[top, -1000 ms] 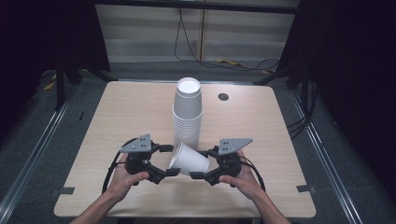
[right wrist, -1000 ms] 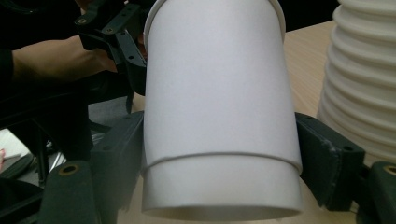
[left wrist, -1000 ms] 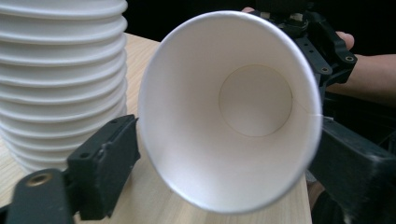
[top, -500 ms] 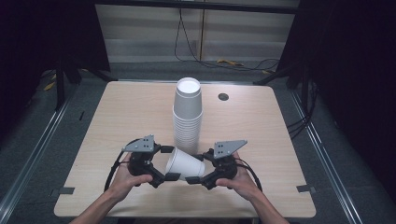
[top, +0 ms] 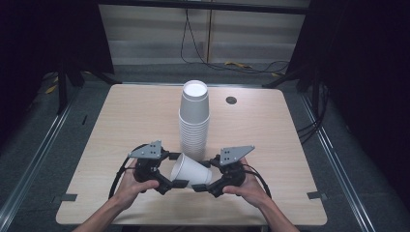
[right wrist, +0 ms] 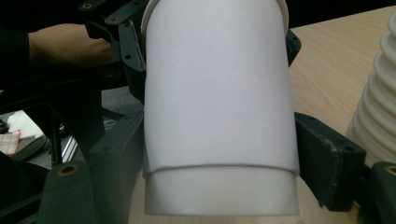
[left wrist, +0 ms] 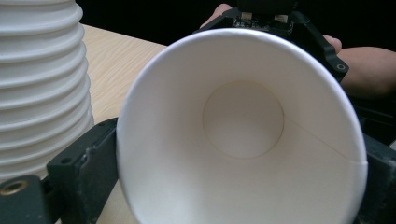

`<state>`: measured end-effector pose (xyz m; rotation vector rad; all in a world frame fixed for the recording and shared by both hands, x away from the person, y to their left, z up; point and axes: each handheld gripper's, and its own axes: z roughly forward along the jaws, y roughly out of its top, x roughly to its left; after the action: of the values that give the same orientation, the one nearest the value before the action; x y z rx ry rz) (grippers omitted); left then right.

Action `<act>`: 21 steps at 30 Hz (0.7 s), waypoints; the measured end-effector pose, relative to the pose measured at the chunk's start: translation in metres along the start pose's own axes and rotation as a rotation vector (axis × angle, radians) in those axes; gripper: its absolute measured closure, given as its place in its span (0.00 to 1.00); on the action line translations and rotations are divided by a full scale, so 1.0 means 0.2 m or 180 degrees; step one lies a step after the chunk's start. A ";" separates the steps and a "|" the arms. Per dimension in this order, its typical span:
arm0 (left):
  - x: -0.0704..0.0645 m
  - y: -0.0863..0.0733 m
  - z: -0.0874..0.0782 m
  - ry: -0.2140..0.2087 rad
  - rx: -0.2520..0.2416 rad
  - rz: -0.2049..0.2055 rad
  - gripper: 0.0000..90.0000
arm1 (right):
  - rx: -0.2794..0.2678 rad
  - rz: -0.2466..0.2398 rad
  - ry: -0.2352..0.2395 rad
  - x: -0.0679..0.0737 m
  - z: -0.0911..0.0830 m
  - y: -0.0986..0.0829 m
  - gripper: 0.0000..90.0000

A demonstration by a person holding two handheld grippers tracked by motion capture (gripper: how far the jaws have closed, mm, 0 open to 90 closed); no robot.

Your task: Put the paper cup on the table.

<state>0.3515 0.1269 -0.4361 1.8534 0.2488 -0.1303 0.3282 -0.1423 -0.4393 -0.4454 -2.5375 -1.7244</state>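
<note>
The way straight ahead is blocked by the tall cup stack (top: pixel 194 120), standing just beyond the grippers at mid-counter (top: pixel 125 121). Wide open wood is left on both flanks of the stack, and a pass can be made there unhindered. Far right, a small dark grommet (top: pixel 231 100) is set flush. The narrow gap between both grippers is taken up by the held paper cup (top: pixel 191 170).

A wooden table (top: pixel 121 121) with a dark grommet (top: pixel 231 100).
</note>
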 end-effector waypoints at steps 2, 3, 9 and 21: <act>0.00 0.00 -0.01 0.0027 0.0014 0.0018 0.08 | 0.0035 0.0023 -0.0011 0.00 0.00 0.00 0.25; 0.00 0.00 -0.01 0.0016 -0.0005 0.0000 0.09 | 0.0052 0.0016 -0.0031 0.00 0.00 0.00 0.25; 0.00 0.01 -0.02 0.0024 0.0034 0.0034 0.10 | 0.0091 0.0046 -0.0028 -0.01 0.00 -0.01 0.25; 0.00 0.02 -0.01 0.0133 0.0112 0.0099 0.10 | 0.0074 0.0161 -0.0118 -0.03 -0.04 -0.01 0.18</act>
<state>0.3526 0.1270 -0.4314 1.8956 0.2480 -0.0752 0.3328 -0.1507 -0.4395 -0.5402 -2.5451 -1.6833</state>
